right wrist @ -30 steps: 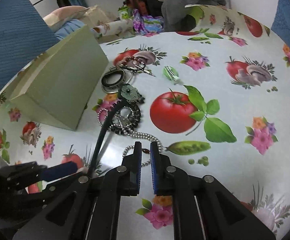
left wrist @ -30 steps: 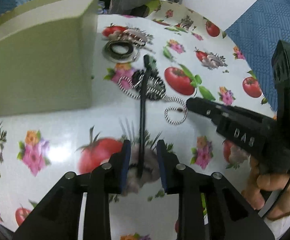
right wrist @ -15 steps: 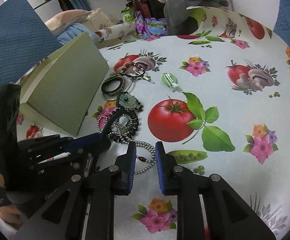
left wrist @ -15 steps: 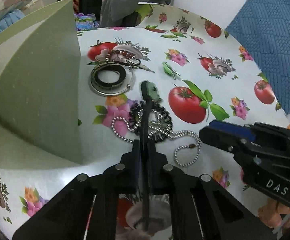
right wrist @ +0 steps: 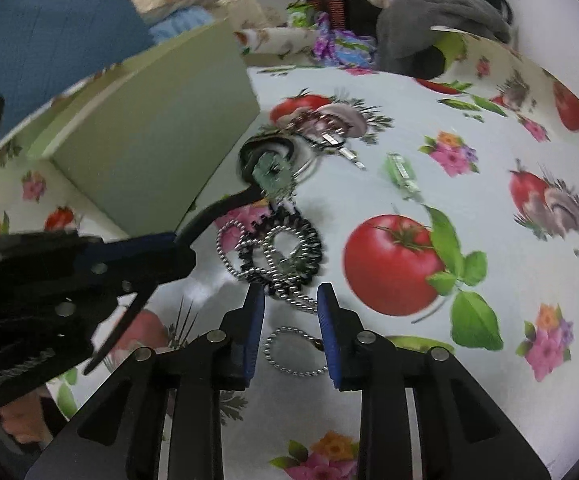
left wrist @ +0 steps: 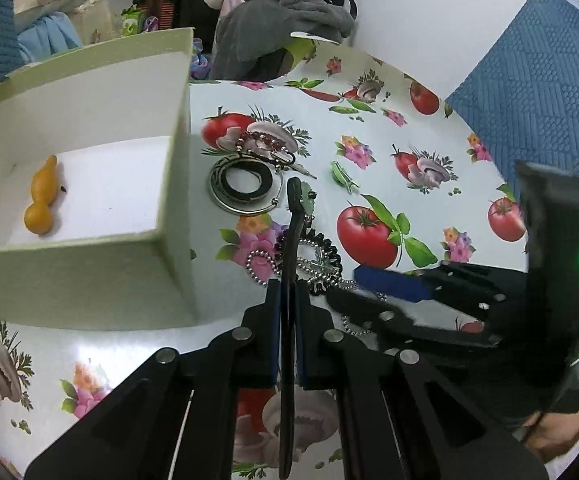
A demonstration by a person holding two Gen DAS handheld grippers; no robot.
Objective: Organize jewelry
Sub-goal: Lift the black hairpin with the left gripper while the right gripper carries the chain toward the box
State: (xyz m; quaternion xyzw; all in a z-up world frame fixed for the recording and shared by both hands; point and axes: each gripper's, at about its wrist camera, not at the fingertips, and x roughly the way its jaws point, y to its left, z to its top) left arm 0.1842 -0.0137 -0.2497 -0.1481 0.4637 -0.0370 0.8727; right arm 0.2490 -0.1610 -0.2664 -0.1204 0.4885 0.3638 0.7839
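Observation:
My left gripper [left wrist: 287, 292] is shut on a black band [left wrist: 291, 240] with a green charm [right wrist: 271, 174] at its far end, lifted off the table. Under it lies a heap of a silver ball chain [right wrist: 285, 280] and a black coiled bracelet [left wrist: 325, 256]. My right gripper [right wrist: 289, 304] is open, its fingers either side of the ball chain's near loop [right wrist: 293, 350]. A pale green box [left wrist: 89, 200], open on top, stands at left and holds an orange gourd charm [left wrist: 41, 200].
Black and silver bangles [left wrist: 243, 184], a red beaded bracelet [left wrist: 265, 140] and a small green clip [left wrist: 341, 172] lie on the tomato-print tablecloth [left wrist: 369, 128] beyond the heap. Clothes [left wrist: 289, 4] are piled past the table's far edge. A blue cushion [left wrist: 537, 80] is at right.
My left gripper closed on the black band and rose with it, so the box's inside came into view. My right gripper opened wider and moved closer to the ball chain.

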